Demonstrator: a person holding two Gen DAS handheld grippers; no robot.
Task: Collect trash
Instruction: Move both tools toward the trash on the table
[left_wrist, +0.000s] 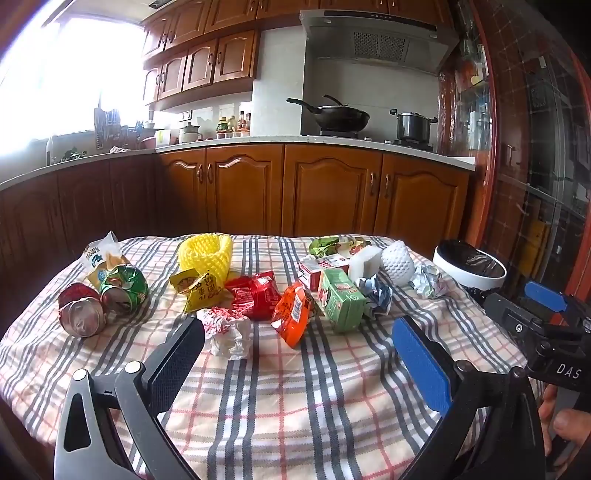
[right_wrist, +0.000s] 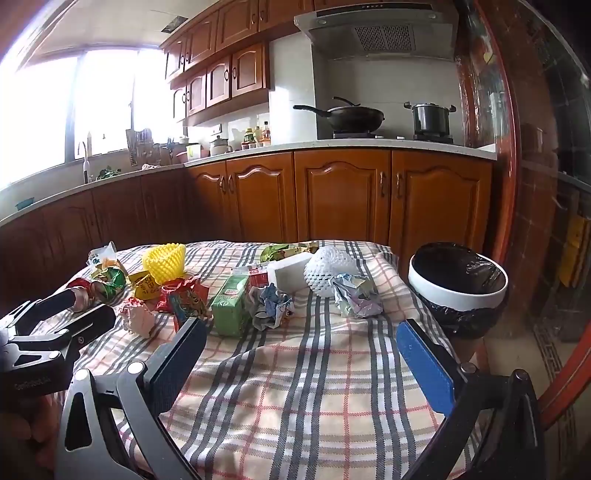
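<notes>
Room: a kitchen with wooden cabinets (right_wrist: 343, 195) along the far wall, a wok (left_wrist: 341, 117) and a pot (left_wrist: 413, 124) on the stove.
Surface: a plaid cloth (left_wrist: 280, 398) covers it; all the trash lies on the far half, the near half is bare cloth.
Bin: a white-rimmed trash bin (right_wrist: 458, 291) lined with a black bag stands just beside the surface's right edge.
Left tongs (left_wrist: 297, 354): jaws wide apart, nothing between them, held over the near cloth and tilted down toward the trash; a crumpled white-and-red wrapper (left_wrist: 225, 332) lies just beyond the black finger.
Right tongs (right_wrist: 301, 354): jaws wide apart, empty, over the near right part of the cloth, with the bin beyond the blue finger.
Yellow foam net (left_wrist: 205, 253): at the far edge, left of centre.
White foam net (right_wrist: 325, 275): far right, touching a white foam block (right_wrist: 290, 271).
Green carton (left_wrist: 341, 302): centre, lying beside a red-and-white carton (left_wrist: 317, 271).
Cans: a red crushed can (left_wrist: 79, 308) and a green crushed can (left_wrist: 123, 286) side by side at the left.
Wrappers: a red one (left_wrist: 255, 295) and an orange one (left_wrist: 293, 312) in the middle, a yellow one (left_wrist: 197, 290) to their left.
Paper: two crumpled balls, one (right_wrist: 271, 304) beside the green carton, one (right_wrist: 354, 295) nearest the bin.
</notes>
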